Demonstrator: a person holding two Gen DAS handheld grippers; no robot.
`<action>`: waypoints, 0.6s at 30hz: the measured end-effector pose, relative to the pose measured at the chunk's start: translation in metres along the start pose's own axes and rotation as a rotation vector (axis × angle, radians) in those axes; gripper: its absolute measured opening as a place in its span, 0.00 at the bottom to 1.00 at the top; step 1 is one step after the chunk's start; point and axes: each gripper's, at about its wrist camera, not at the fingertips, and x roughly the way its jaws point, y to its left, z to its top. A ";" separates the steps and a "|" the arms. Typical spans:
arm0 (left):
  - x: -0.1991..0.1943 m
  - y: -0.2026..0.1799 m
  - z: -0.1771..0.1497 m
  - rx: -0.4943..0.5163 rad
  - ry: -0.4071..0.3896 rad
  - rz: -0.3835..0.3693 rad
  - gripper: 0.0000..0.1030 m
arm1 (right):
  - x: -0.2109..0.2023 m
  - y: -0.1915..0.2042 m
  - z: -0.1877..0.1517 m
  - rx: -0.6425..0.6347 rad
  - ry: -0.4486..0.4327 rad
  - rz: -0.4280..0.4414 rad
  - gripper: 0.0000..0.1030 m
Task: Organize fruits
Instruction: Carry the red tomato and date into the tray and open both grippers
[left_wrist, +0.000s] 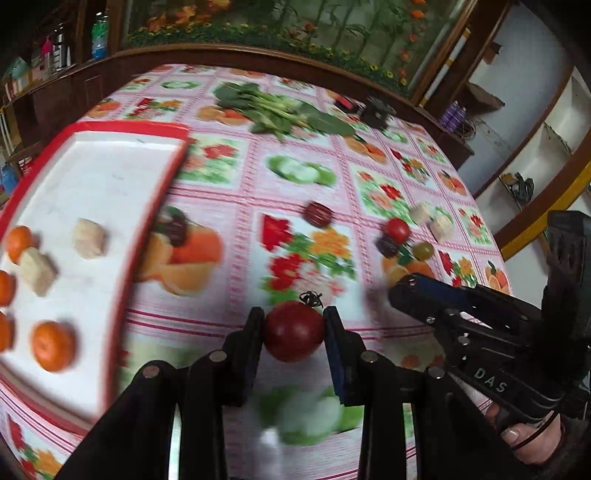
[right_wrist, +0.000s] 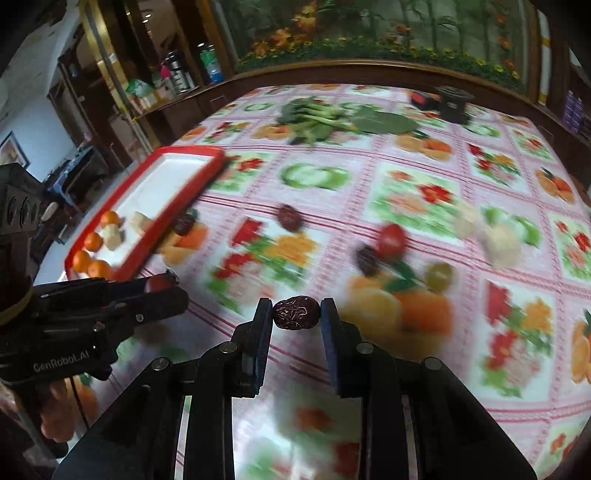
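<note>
1. Left tool (left_wrist: 294, 325): pinching a tomato (left_wrist: 293, 330) between its pads, carried above the tabletop (left_wrist: 236, 206). The tomato is round, dark red and glossy, with a dried black stalk on top.
2. Right tool (right_wrist: 296, 314): pinching a date (right_wrist: 296, 313), long axis running pad to pad. The date is small, dark maroon and wrinkled.
3. Tray (left_wrist: 147, 206), red-rimmed and white inside: lies to the left of both tools and a little ahead. My judgement is that the left tool is nearer, so it should drop first.
4. On the tray: oranges (left_wrist: 53, 345) and pale chunks (left_wrist: 88, 238) near its close end; the far end is bare.
5. Loose on the cloth, further out to the right: another date (left_wrist: 317, 213), a second tomato (left_wrist: 397, 229), a green fruit (left_wrist: 423, 250), more pale chunks (left_wrist: 441, 225).
6. Farthest: leafy greens (left_wrist: 273, 107), blurred.
</note>
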 end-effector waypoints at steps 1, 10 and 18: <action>-0.005 0.008 0.002 -0.002 -0.009 0.006 0.34 | 0.005 0.012 0.006 -0.012 0.002 0.013 0.25; -0.035 0.087 0.035 -0.059 -0.075 0.059 0.34 | 0.046 0.111 0.050 -0.179 -0.004 0.068 0.25; -0.029 0.155 0.072 -0.116 -0.085 0.181 0.34 | 0.098 0.154 0.101 -0.184 -0.007 0.096 0.25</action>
